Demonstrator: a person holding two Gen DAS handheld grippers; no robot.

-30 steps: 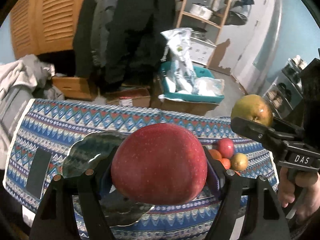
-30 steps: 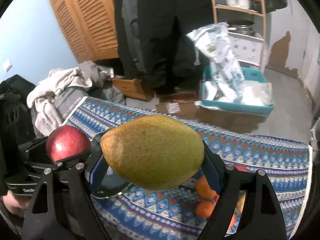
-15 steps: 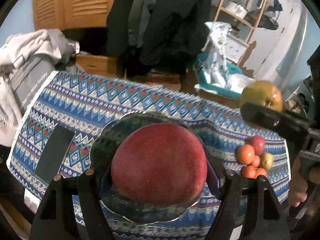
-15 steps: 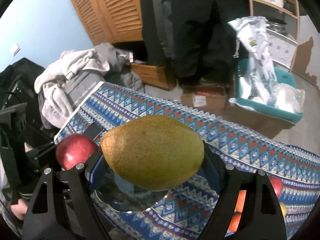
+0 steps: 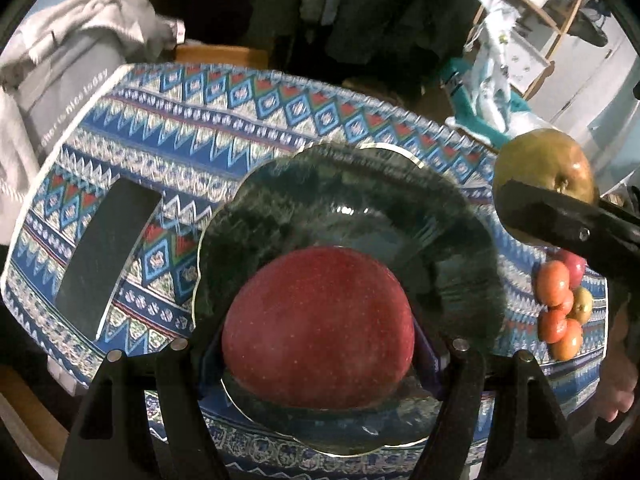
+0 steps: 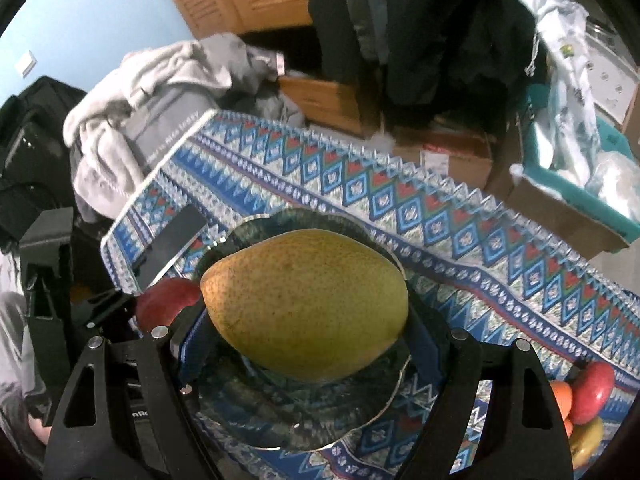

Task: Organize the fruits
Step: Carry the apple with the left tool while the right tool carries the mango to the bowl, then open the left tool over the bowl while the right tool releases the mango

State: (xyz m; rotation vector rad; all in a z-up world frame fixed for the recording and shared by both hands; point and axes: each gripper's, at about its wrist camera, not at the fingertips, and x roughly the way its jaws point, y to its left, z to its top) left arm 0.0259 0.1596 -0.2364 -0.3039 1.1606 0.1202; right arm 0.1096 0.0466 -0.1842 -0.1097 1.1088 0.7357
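Grey clothing (image 5: 60, 64) is lying in a heap off the table's left end, at about ten o'clock in the left wrist view, and a dark flat rectangle (image 5: 108, 252) is resting on the patterned blue tablecloth (image 5: 248, 120) at nine o'clock. Moving right, the left gripper (image 5: 318, 356) is pinching a red apple (image 5: 318, 328) between its two fingers, the fruit hanging over the near part of a dark glass plate (image 5: 360, 200) that is sitting on the cloth; whether the apple is touching the plate cannot be told. At three o'clock in that view the right gripper (image 6: 308, 332) is showing from the side, and the right wrist view shows it clamping a yellow-green pear (image 6: 304, 304) crosswise between its fingers, above the same plate. The apple is peeking out at nine o'clock beside the pear. Farther right, at four o'clock on the cloth, a small pile of fruit (image 5: 562, 304) is lying near the table's right end, with oranges, a red piece and a yellowish piece touching one another. Beyond the table at one o'clock, a teal bin (image 6: 576, 188) is holding plastic bags.
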